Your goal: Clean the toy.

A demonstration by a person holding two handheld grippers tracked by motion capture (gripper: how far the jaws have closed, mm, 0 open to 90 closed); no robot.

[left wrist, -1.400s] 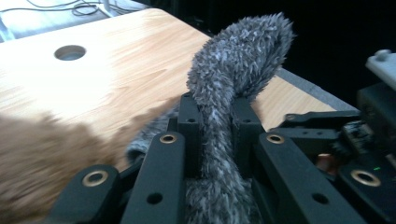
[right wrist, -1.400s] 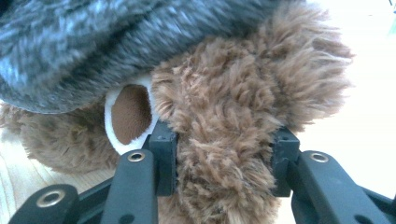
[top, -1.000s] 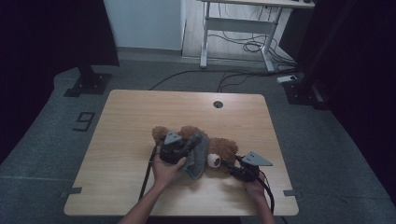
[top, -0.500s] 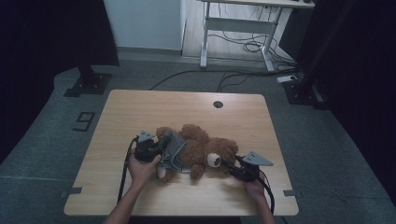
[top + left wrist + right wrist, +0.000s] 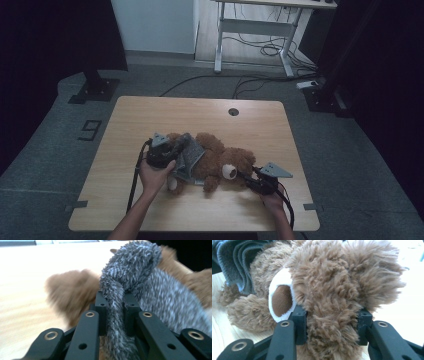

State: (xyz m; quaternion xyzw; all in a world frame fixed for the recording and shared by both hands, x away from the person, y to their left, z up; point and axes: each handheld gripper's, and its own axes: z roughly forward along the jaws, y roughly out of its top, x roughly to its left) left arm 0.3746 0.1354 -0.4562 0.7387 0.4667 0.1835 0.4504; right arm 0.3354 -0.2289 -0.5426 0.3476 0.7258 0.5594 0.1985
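Observation:
A brown teddy bear lies on the wooden table, head to the right. A grey fuzzy cloth is wrapped over its body. My left gripper sits at the bear's left end, shut on a fold of the cloth. In the left gripper view the grey cloth runs up between the jaws of the left gripper, with a brown limb behind it. My right gripper is shut on the bear's head. The right gripper view shows the bear's head squeezed between the jaws of the right gripper, the white snout to the left.
A round cable hole sits near the table's far edge. Beyond the table stand a white desk frame with floor cables and black stand bases at left and right. Bare wood surrounds the bear.
My left gripper has drawn the grey cloth leftward along the bear's body, then held roughly still. The right gripper has stayed on the bear's head.

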